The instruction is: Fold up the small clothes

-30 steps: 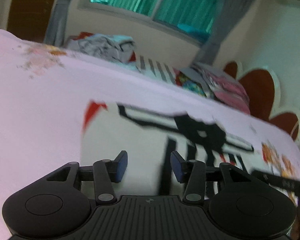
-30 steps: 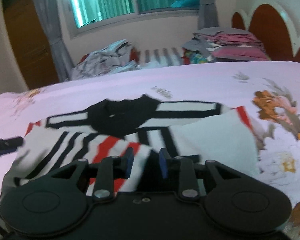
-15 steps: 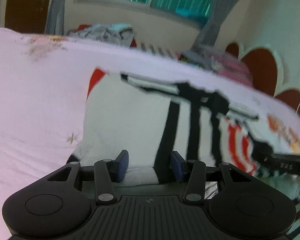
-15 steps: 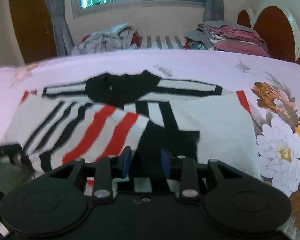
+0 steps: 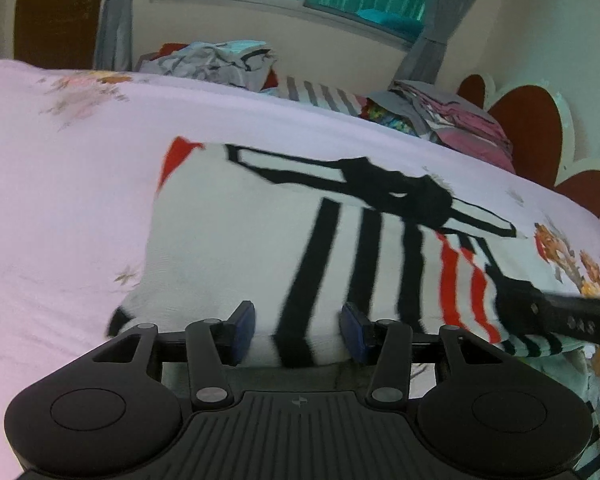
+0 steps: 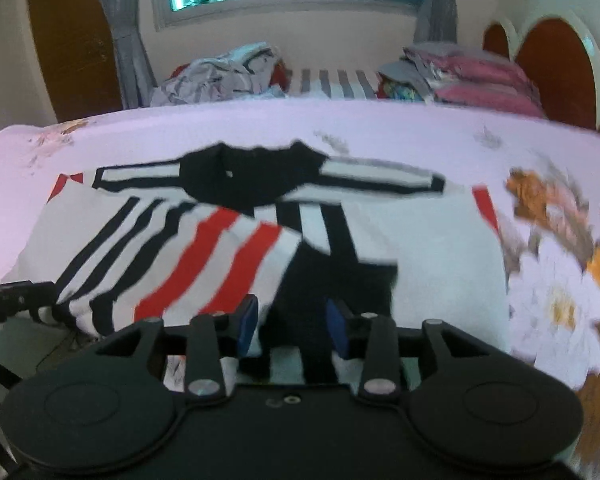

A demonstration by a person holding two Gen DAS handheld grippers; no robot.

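Observation:
A small white shirt [image 5: 240, 248] with black and red stripes and a black collar lies on the pink floral bedsheet [image 5: 60, 184]; it also shows in the right wrist view [image 6: 440, 256]. Both sides look folded inward. My left gripper [image 5: 297, 330] is open, its blue pads astride the shirt's near edge on the left side. My right gripper [image 6: 292, 326] is open over the near edge at the shirt's middle, by the red-striped flap [image 6: 220, 264]. The right gripper's finger [image 5: 556, 314] reaches in at the right of the left wrist view.
Crumpled clothes [image 6: 224, 72] and a stack of folded clothes [image 6: 468, 76] lie at the bed's far edge below the window. A brown scalloped headboard [image 6: 556, 68] stands at the right. A wooden door [image 6: 72, 40] is at the far left.
Both grippers have come down and closer to the shirt's near edge. Both sets of jaws stay open about the same width.

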